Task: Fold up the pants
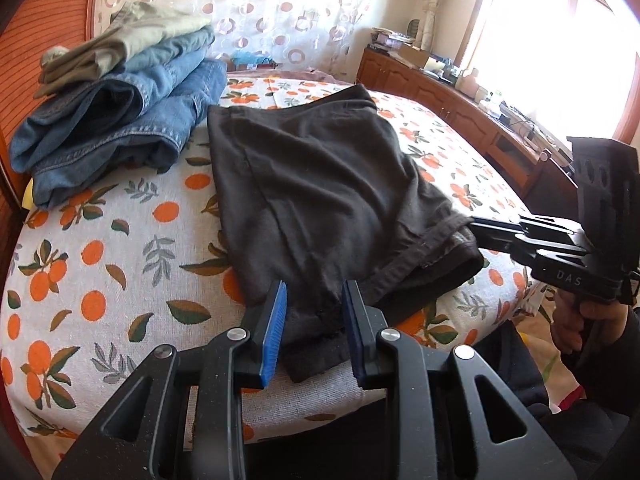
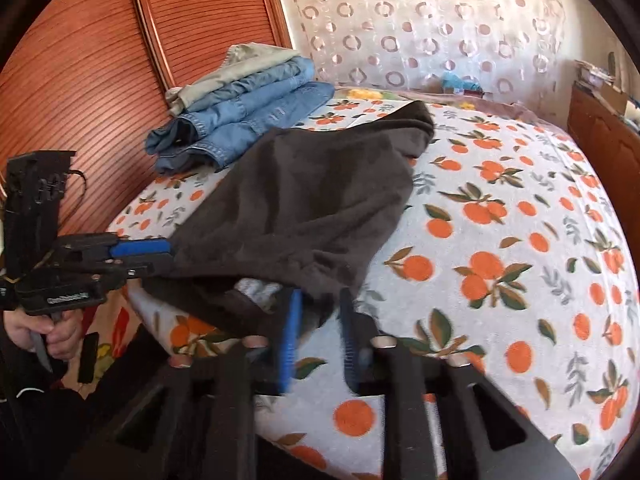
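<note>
Your dark brown cloth pants (image 1: 320,184) lie part-folded on the orange-print bed (image 1: 120,248); final folds remain. Your left tool (image 1: 314,332) and right tool (image 2: 318,344) sit parted around near-edge fabric, not clamped.

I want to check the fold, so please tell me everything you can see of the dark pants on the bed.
The dark pants look like soft brown-black cloth, already folded into a wide, wrinkled panel with a visible seam. They lie on the orange-print bedsheet, beside the stack of folded jeans. Their near edge hangs between the open fingers of the left claw. The right claw is at the near right corner; its grip is unclear.
</note>
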### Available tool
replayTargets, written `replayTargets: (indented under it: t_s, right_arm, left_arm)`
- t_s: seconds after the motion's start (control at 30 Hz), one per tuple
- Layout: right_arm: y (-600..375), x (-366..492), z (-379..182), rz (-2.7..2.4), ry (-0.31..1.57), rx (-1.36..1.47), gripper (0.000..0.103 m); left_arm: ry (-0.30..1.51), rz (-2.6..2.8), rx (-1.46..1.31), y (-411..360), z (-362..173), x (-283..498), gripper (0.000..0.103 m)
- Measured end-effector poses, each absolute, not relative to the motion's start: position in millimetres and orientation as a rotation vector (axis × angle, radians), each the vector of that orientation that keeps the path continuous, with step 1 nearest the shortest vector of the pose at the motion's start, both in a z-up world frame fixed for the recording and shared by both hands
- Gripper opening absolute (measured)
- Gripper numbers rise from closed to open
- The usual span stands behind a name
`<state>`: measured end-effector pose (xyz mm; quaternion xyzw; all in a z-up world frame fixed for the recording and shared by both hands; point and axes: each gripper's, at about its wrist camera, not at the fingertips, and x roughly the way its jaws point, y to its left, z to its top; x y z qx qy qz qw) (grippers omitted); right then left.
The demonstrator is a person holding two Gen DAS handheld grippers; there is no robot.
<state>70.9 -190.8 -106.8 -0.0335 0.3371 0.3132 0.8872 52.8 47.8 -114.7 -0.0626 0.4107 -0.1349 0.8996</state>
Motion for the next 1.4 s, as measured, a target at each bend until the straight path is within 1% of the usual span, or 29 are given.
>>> replayTargets:
  t_s: [0.03, 0.13, 0.4, 0.67, 0.9, 1.07, 1.4]
  right_arm:
    - [-192, 68, -106, 0.652, 0.696, -0.067, 0.005]
    - [-191, 62, -102, 0.664, 0.682, -0.041, 0.002]
    - [-204, 39, -94, 0.656, 0.665, -0.021, 0.002]
    - [-212, 37, -114, 0.622, 0.732, -0.018, 0.001]
    - [-210, 33, -110, 0.668, 0.736, -0.004, 0.001]
    - [-215, 36, -118, 0.635, 0.743, 0.007, 0.001]
    - [-218, 37, -117, 0.617, 0.714, 0.022, 0.002]
  left_arm:
    - [0.85, -0.279, -0.131, 48, -115, 53, 0.03]
    - [0.848, -0.28, -0.133, 47, -115, 52, 0.03]
    - [0.827, -0.29, -0.135, 46, -106, 45, 0.03]
    - [0.809, -0.316, -0.128, 39, -100, 41, 0.03]
    - [0.805, -0.348, -0.116, 28, -98, 38, 0.03]
    - [0.806, -0.384, -0.112, 20, -98, 36, 0.03]
    - [0.799, -0.473, -0.074, -3, -96, 32, 0.03]
